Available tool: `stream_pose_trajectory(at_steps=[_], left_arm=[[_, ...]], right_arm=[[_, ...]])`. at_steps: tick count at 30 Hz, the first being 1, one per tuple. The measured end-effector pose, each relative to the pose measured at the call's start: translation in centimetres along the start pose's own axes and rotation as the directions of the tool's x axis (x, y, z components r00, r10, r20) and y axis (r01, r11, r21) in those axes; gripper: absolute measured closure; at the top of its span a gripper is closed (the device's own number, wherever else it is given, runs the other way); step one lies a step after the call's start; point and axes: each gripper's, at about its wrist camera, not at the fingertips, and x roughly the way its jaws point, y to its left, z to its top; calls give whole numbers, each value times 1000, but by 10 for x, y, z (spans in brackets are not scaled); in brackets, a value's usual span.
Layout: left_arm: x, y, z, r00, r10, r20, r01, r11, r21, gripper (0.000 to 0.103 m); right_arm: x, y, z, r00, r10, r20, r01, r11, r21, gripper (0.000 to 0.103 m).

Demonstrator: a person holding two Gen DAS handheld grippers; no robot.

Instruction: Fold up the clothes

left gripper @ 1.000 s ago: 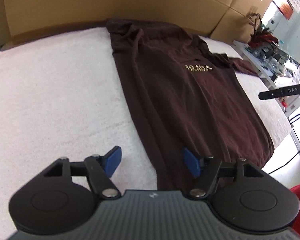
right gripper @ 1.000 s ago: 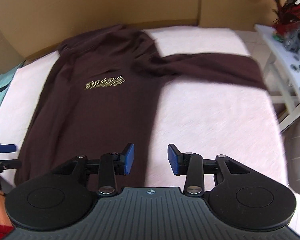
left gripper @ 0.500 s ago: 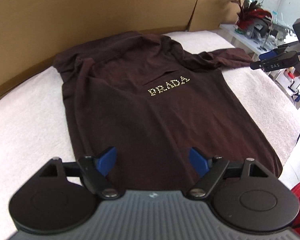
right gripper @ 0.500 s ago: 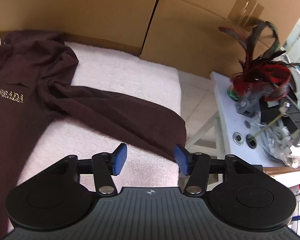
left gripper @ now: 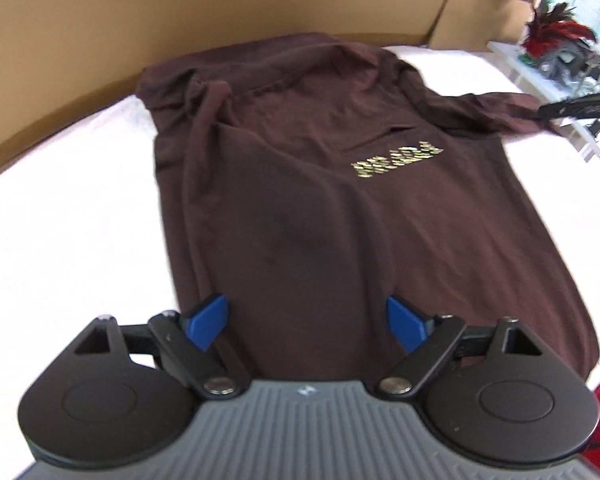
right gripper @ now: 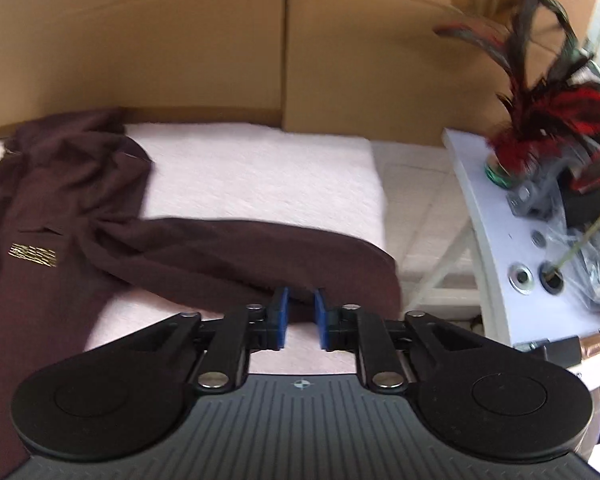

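Brown shirt (left gripper: 340, 208) lies face up and mostly flat on the white towel-covered tabletop (left gripper: 60, 208), collar toward the cardboard boxes (left gripper: 180, 12) at the back, hem toward the person; gold lettering (left gripper: 398, 159) on the chest reads upward, so the garment is laid out for folding from the sides. One sleeve looks already turned in along the body's far-left edge, judging by the doubled ridge there. The other sleeve (right gripper: 260, 256) stretches out across the tabletop toward the edge nearest the white side table (right gripper: 496, 248), cuff at the corner; that is the part left to fold. Left tongs (left gripper: 306, 320) hang above the lower body of the shirt, jaws opening and spread wide, nothing pinched between the blue pads; probably placed to pin or take the hem later. Right tongs (right gripper: 300, 316) sit at the near edge of the outstretched sleeve by the cuff, jaws closing, gap narrow. The sleeve edge lies at the pad tips, but I cannot tell whether fabric has entered the gap; pads do not yet appear to press on it. Judgement: current step is seizing this sleeve to carry it across the chest. Risk: catching the towel pile along with the cloth.
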Motion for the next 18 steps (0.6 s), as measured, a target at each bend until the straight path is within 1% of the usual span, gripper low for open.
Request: stream_pose_trajectory(at_steps=[1,2,3,5,6,8,11,12,13,14,15,17,18], left_arm=[[5,3,2,1000,-1,5,1,1000,14,3],[7,5,4,1000,-8,11,8,1000,29,2],[9,6,5,1000,-16,14,15,999,43,2],[4,9,8,999,-46,28,45,997,55,8],[0,12,8,997,-62,44,59,997,53,13],[-11,20,8,994,-78,79,75,996,40,13],[-20,35,11,992,-53,110,54,999,0,16],[-23,41,13,992,-43,118,45,999,-16,20],[-25,45,16,990,-46,131,51,998,-38,22],[-28,48,20,986,-71,151,81,995,-56,22],[-29,45,25,981,-100,169,109,993,-45,22],[-29,35,35,969,-150,196,152,988,6,22],[-27,27,40,966,-168,197,163,986,41,22]], right_arm=[[-4,8,2,1000,2,20,-2,1000,-18,60],[-7,16,5,999,5,41,-4,999,-35,57],[-10,23,7,999,8,54,-5,999,-50,57],[-10,32,11,998,17,55,-13,997,-76,57],[-10,35,12,998,19,52,-14,996,-84,57],[-11,36,12,999,23,38,-20,996,-85,56],[-16,38,10,998,55,-1,-55,997,-51,56],[-18,40,9,998,64,-7,-64,997,-42,56],[-19,42,8,998,62,-10,-63,998,-31,56],[-19,44,6,999,52,-13,-52,999,-16,56],[-18,44,4,999,33,-18,-33,999,4,56],[-13,37,1,999,-17,-44,20,997,73,56],[-11,33,-1,997,-50,-54,55,994,100,56]])
